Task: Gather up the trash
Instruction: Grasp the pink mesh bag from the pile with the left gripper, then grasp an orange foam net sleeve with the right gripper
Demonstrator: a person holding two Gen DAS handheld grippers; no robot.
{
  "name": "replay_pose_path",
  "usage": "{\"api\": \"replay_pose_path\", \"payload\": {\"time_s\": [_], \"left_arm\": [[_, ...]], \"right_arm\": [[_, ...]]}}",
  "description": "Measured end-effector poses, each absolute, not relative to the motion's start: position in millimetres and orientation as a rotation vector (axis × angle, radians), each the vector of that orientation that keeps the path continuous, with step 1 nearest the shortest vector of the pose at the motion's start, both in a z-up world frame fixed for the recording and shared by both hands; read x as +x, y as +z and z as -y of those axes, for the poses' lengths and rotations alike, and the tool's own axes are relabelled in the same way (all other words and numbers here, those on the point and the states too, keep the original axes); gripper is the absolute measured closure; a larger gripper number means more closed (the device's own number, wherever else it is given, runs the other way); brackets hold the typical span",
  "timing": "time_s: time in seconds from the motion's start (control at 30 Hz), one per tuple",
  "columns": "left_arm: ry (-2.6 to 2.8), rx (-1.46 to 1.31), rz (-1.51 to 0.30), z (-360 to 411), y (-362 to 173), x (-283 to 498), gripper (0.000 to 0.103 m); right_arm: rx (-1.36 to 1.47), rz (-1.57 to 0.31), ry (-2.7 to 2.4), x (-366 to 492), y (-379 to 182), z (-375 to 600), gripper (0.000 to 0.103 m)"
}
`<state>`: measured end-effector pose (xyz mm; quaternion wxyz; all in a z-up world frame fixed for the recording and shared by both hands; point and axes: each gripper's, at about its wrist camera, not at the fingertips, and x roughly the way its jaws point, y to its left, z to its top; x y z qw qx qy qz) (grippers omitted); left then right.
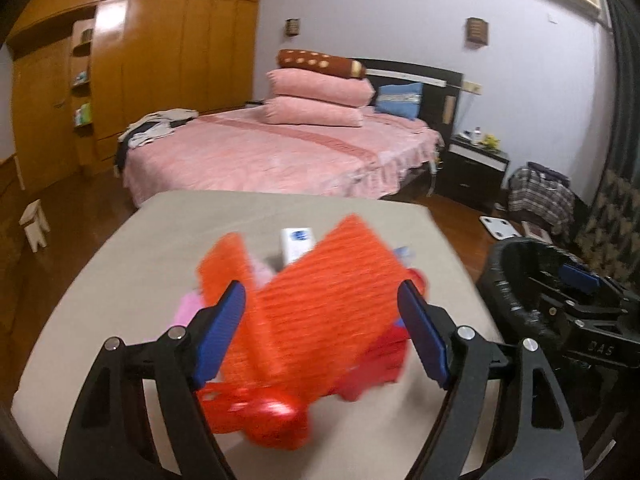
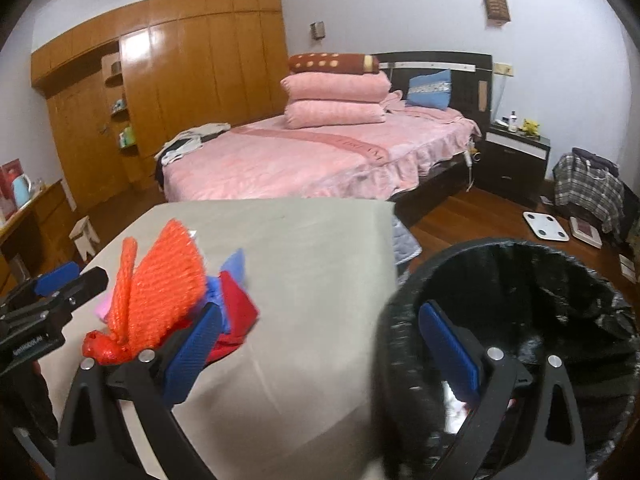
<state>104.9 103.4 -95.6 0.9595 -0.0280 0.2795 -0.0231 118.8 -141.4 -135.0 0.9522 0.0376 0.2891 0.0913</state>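
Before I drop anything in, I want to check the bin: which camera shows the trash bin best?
The right wrist view: the trash bin fills its lower right, showing the rim, black liner and inside. The left wrist view catches only part of its rim at the right edge, behind the right gripper.

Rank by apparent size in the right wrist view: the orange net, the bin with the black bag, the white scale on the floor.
1. bin with the black bag, largest, though it sits nearest the camera.
2. orange net.
3. white scale, smallest, but also farthest away.

Orange foam net (image 1: pixel 320 300) crumpled atop table trash pile (image 2: pixel 236 312).
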Motion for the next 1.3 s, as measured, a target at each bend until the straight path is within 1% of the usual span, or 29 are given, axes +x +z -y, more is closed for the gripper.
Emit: {"api": "replay_pose_path", "payload": {"time_s": [0.27,0.4,0.47,0.6,0.73,0.8,0.9,0.93,1.07,1.3], "left_arm": [[0.082,-0.099,-0.600,-166,-108,109,0.036],[0.125,-0.106,-0.647,-189,-121,116,0.039],[0.133,-0.116,-0.664,-197,-128,116,0.043],[0.139,-0.138,-0.699,-208,-139,121,0.046],[0.122,-0.136,-0.756,-211,-156,128,0.055],[0.119,-0.141,-0.786,-212,-164,132,0.056],[0.096,-0.167,-0.820,-216,-171,139,0.069],[0.085,-0.175,-0.826,-217,-172,140,0.077],[0.082,-0.175,-0.809,-219,-171,138,0.087],[0.137,-0.172,-0.723,-225,-146,118,0.088]], "right_arm": [[0.043,-0.608,0.200,126,-149,111,0.006],[0.026,-0.625,0.198,132,-156,102,0.007],[0.016,-0.629,0.196,134,-158,99,0.007],[-0.004,-0.634,0.196,136,-161,92,0.007],[-0.020,-0.638,0.202,138,-164,86,0.008],[-0.027,-0.640,0.205,139,-165,84,0.008],[-0.031,-0.643,0.210,139,-165,81,0.009],[-0.032,-0.641,0.211,138,-165,81,0.009],[-0.013,-0.625,0.219,135,-158,79,0.011],[0.031,-0.568,0.252,129,-133,73,0.015]]}}
